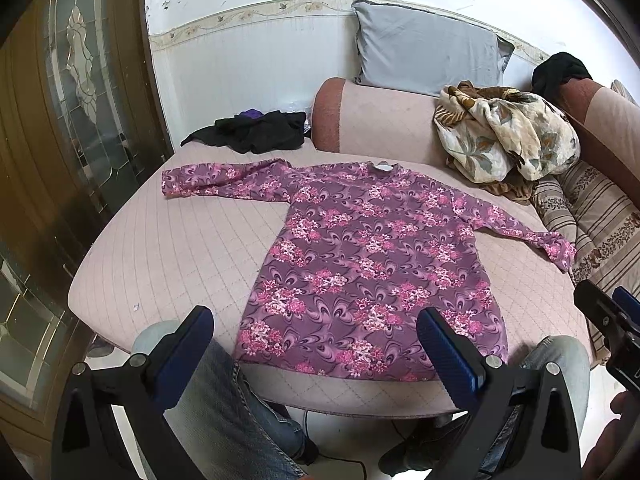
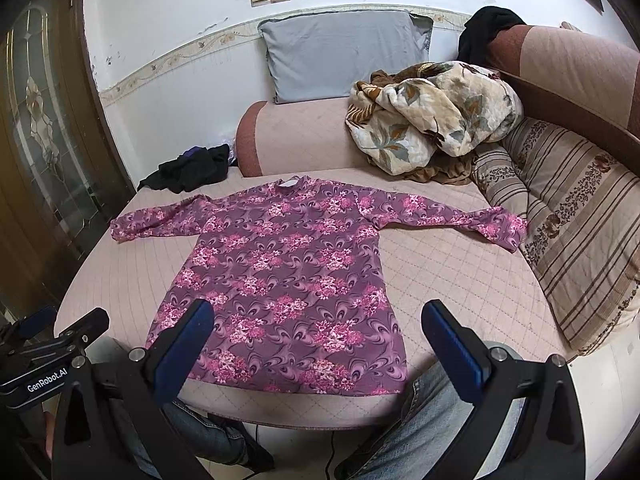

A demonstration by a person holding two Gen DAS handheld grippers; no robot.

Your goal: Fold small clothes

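A purple long-sleeved top with pink flowers (image 1: 368,264) lies flat on the pink quilted seat (image 1: 168,248), collar away from me, both sleeves spread out sideways. It also shows in the right wrist view (image 2: 288,280). My left gripper (image 1: 316,340) is open and empty, held above the near hem. My right gripper (image 2: 318,332) is open and empty, also above the near hem. Each gripper shows at the edge of the other's view, the right one (image 1: 612,320) and the left one (image 2: 56,336).
A dark garment pile (image 1: 256,130) lies at the far left of the seat. A crumpled floral blanket (image 1: 504,132) and a grey pillow (image 1: 424,52) sit behind. A striped cushion (image 2: 572,232) borders the right. A wooden glass door (image 1: 72,120) stands left. My jeans-clad legs (image 1: 224,412) are below.
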